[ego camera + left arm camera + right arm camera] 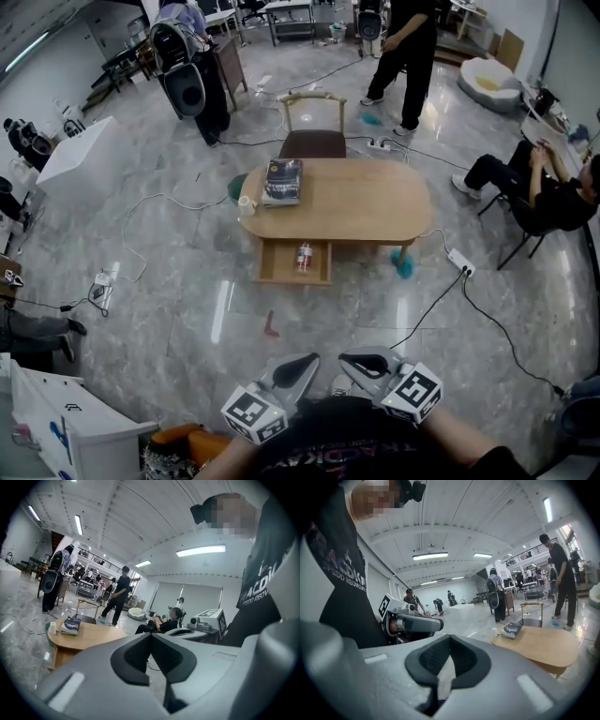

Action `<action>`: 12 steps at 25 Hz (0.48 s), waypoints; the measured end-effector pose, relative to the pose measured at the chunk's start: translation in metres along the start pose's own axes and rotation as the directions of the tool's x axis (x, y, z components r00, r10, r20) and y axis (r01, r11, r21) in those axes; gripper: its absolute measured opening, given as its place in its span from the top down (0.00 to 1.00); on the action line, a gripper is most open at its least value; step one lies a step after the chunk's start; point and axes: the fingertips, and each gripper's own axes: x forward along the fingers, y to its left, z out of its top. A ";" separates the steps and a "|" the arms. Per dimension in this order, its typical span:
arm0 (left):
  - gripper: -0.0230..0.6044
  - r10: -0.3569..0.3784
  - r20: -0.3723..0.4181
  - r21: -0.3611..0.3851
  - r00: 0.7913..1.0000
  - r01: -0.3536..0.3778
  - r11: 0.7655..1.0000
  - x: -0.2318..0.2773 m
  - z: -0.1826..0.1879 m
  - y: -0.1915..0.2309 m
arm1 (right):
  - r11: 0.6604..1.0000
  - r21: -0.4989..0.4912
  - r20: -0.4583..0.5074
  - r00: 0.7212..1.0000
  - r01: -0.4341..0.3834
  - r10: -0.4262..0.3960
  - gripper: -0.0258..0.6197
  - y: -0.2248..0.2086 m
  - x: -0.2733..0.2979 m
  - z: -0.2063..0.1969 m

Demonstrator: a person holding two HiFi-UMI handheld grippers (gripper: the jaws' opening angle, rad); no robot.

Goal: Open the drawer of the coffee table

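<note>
The oval wooden coffee table (366,202) stands mid-floor, well ahead of me. Its drawer (293,263) is pulled out on the near side, and a small bottle (303,256) lies in it. A dark book (283,181) and a white cup (247,204) rest on the tabletop's left end. My left gripper (307,361) and right gripper (349,360) are held close to my body, far from the table, tips almost meeting, both shut and holding nothing. In the left gripper view the shut left gripper (151,637) has the table (89,637) at its left. In the right gripper view the right gripper (450,639) has the table (543,646) at its right.
A wooden chair (312,127) stands behind the table. Cables and a power strip (459,262) lie on the floor at the right. A red scrap (271,326) lies between me and the drawer. One person (408,47) stands behind; another (534,187) sits at right. A speaker (183,84) stands back left.
</note>
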 end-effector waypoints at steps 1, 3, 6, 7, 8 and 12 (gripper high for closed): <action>0.95 0.009 0.006 -0.003 1.000 -0.009 1.000 -0.003 0.001 0.001 | 1.000 0.001 0.005 1.000 -0.001 0.001 0.96 0.001 0.000 0.001; 0.95 0.018 0.015 -0.001 1.000 -0.018 1.000 -0.007 0.001 0.001 | 1.000 -0.009 0.009 1.000 -0.006 0.006 0.96 0.005 0.000 0.003; 0.95 0.006 0.011 0.019 1.000 -0.007 1.000 -0.011 0.000 -0.001 | 1.000 -0.025 0.004 1.000 -0.019 0.019 0.96 0.012 0.004 0.003; 0.95 0.003 0.008 0.027 1.000 -0.003 1.000 -0.012 0.000 -0.003 | 0.999 -0.025 0.005 1.000 -0.020 0.020 0.96 0.013 0.005 0.004; 0.95 0.001 0.006 0.034 1.000 -0.001 0.999 -0.013 0.000 -0.004 | 1.000 -0.023 0.007 1.000 -0.019 0.019 0.96 0.014 0.006 0.004; 0.95 0.007 0.008 0.031 1.000 -0.007 1.000 -0.016 -0.004 -0.002 | 1.000 -0.016 0.005 1.000 -0.017 0.017 0.96 0.014 0.009 0.001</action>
